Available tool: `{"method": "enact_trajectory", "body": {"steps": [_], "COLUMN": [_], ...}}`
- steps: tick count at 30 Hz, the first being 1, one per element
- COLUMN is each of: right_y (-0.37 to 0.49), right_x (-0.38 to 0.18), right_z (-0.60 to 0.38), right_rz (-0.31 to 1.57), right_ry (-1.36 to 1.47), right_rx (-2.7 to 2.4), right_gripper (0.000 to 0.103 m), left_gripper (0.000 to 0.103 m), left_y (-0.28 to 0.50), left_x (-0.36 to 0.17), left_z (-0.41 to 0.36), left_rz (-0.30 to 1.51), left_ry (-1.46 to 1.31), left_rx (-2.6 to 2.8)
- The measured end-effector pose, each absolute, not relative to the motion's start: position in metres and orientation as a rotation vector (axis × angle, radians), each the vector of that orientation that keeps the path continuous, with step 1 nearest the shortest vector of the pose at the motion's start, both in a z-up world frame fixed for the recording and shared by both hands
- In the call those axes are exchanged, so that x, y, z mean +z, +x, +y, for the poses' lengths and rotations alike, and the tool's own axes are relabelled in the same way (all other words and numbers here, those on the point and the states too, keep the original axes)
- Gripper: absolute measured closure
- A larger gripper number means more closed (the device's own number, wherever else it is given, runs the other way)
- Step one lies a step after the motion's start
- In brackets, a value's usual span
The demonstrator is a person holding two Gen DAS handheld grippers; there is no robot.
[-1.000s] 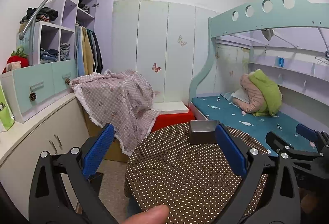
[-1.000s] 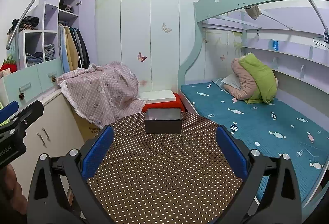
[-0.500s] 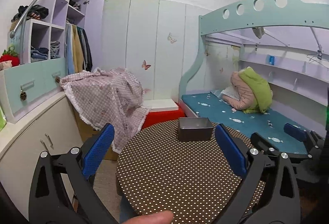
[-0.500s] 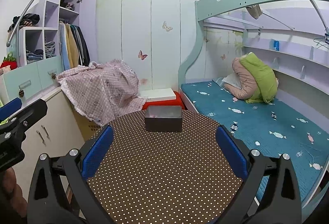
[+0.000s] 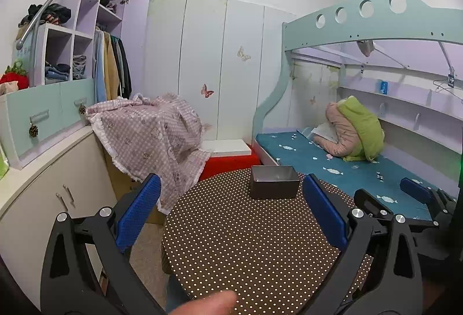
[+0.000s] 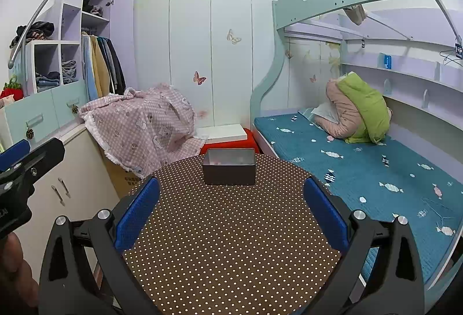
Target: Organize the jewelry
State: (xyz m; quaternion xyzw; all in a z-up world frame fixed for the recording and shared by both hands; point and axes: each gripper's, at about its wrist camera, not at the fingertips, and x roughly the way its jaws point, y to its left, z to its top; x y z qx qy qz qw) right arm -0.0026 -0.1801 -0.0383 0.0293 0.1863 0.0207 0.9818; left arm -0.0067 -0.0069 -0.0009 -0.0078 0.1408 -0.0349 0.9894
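A small dark metal box (image 6: 229, 170) stands at the far side of a round table with a brown polka-dot cloth (image 6: 231, 242). Faint pinkish items show inside the box, too small to name. The same box (image 5: 274, 181) appears in the left wrist view, right of centre. My right gripper (image 6: 231, 216) is open above the table's near half, well short of the box. My left gripper (image 5: 231, 213) is open too, over the table's left part, nothing between its fingers. The right gripper's blue tip (image 5: 416, 193) shows at the right of the left wrist view.
A bunk bed with a teal mattress (image 6: 361, 170) runs along the right. A pink checked cloth (image 6: 144, 126) drapes over a box left of the table. A white cabinet (image 6: 72, 184) stands at the left. A red stool with a white top (image 6: 225, 138) sits behind the table.
The left wrist view has swung so the box and table sit more central. The right view barely changed. Both grippers stayed open.
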Motion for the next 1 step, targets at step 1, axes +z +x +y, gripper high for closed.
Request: {"method": "enact_trajectory", "body": {"steps": [1], "right_y": [-0.0025], "right_x": [-0.0378], "right_z": [-0.1802], "right_rz": [0.374], "right_ry": [0.059], "right_rx": [0.041], "right_gripper": [0.007], "left_gripper": [0.005], "left_y": [-0.0061], "left_x": [-0.0007], "left_z": [-0.0066], "left_rz": [0.282], "left_ry": [-0.015], "left_rx": [-0.066]}}
